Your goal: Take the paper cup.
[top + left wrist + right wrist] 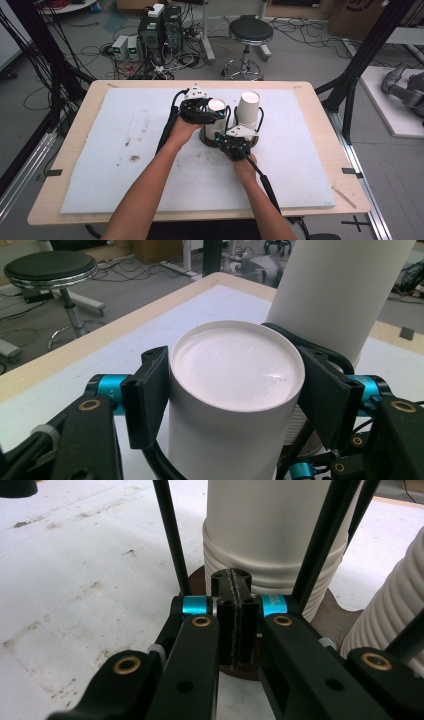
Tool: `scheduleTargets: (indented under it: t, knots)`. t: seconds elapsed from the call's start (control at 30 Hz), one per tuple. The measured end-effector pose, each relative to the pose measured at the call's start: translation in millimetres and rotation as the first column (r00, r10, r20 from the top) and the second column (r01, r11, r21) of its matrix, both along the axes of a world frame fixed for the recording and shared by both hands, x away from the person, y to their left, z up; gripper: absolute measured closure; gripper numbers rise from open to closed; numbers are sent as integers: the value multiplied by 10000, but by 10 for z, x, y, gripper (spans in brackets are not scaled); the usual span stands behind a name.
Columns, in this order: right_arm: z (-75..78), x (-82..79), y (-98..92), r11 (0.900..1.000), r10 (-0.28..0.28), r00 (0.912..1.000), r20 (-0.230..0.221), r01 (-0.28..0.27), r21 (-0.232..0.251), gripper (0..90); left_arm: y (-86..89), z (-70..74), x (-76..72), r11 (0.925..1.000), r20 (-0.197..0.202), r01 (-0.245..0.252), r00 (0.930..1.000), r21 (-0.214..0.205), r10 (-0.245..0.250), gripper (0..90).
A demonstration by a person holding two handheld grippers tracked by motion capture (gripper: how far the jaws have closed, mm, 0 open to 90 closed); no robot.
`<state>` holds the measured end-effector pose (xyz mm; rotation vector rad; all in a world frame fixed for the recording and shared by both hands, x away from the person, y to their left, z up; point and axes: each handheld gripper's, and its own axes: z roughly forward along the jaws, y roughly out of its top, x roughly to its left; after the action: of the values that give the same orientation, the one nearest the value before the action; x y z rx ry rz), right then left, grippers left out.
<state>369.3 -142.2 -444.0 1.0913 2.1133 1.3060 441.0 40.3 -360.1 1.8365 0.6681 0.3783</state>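
Cups: two stacks of smooth white cylindrical paper cups (216,116) (247,113), upturned, stand mid-desk (100,90) on a stained white foam sheet (130,145) over a brown base (340,617). Left gripper (207,113) fingers (147,390) clasp the near stack's top cup (235,385). Right gripper (230,141) fingers are pressed together, empty, beside ribbed rims.

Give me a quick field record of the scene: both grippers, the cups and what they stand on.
left gripper: shut on the top cup of the left cup stack
right gripper: shut, jaws together, nothing between them, low in front of the stacks
right cup stack: upside down, taller, untouched
base: brown, under both stacks
table cover: white, stained
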Motion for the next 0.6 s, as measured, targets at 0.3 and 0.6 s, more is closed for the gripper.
scheduleTargets:
  t: [0.3,0.6]
  knots:
    - [0,2,-1,10000,6,10000,-5,-6,12,900,51,129,-12,9978,275,15,9996,-666,4,344]
    - [0,5,-1,10000,10,10000,-6,-10,56,900,123,487,-84,9920,672,68,9977,-1260,16,347]
